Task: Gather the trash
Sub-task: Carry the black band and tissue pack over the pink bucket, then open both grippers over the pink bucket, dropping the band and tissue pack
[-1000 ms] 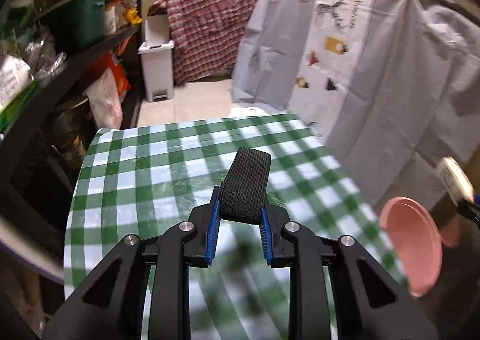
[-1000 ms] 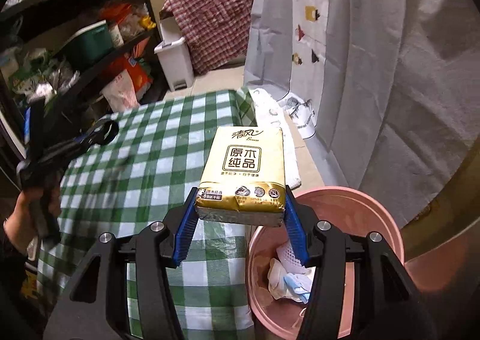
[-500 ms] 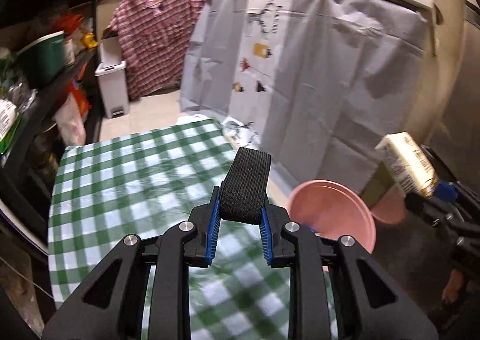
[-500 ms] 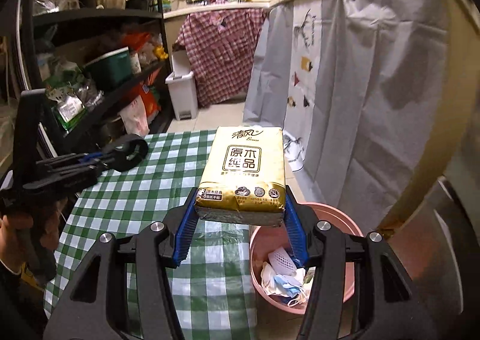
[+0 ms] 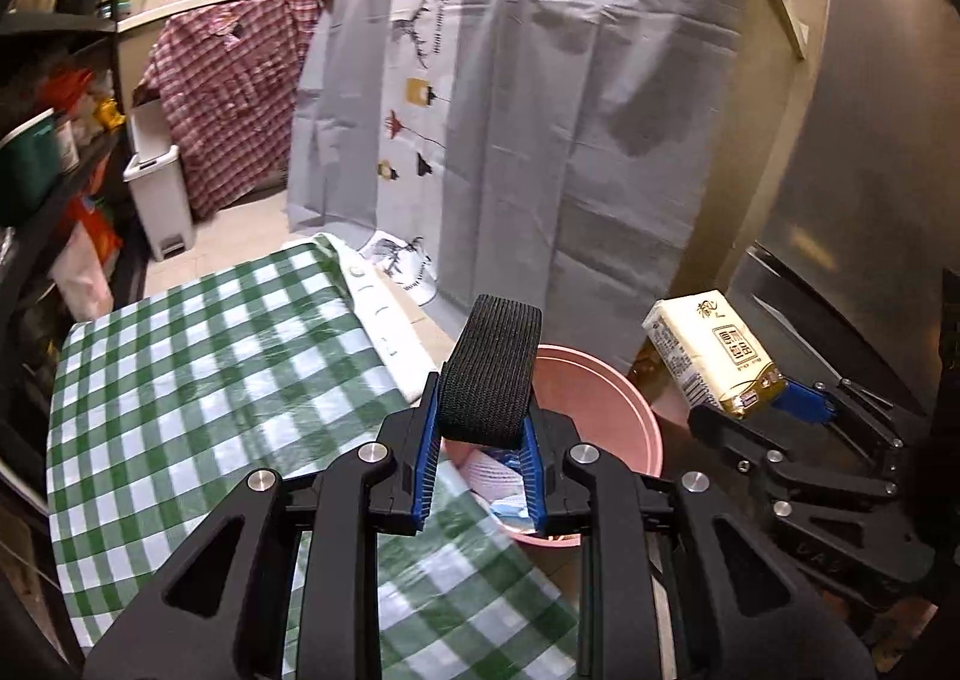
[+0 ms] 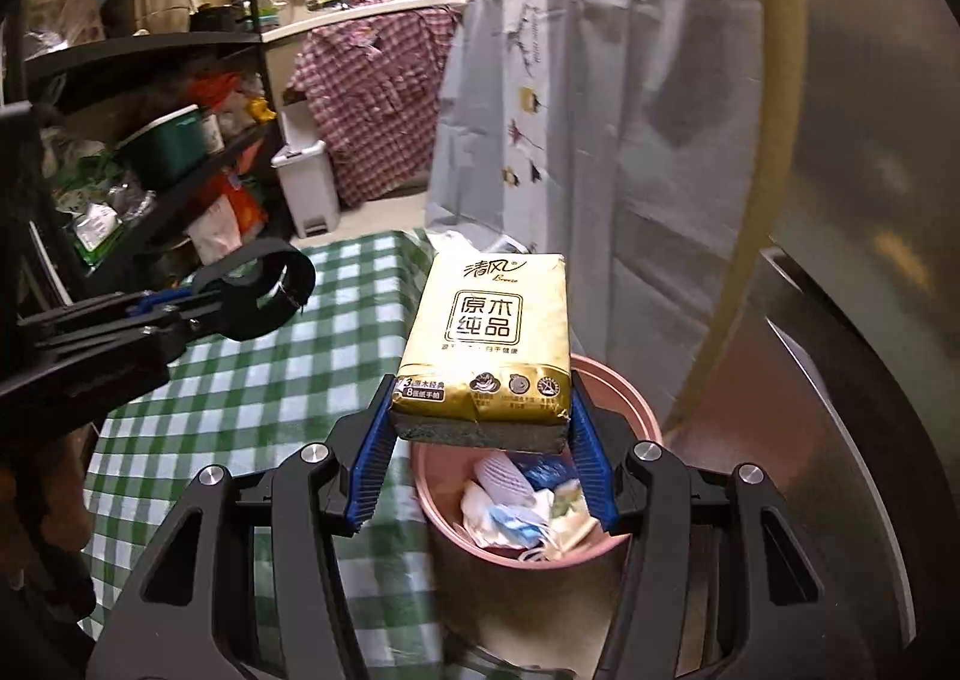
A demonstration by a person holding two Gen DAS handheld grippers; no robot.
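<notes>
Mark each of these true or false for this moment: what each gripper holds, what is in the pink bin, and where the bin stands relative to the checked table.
1. The right gripper is clamped on a yellow tissue pack. True.
2. The left gripper is empty. False: it grips a black elastic band.
3. The pink bin is empty. False: crumpled paper and wrappers lie inside.
4. The bin stands beside the green checked table. True.
5. The tissue pack lies in the bin. False: it is held above it.
</notes>
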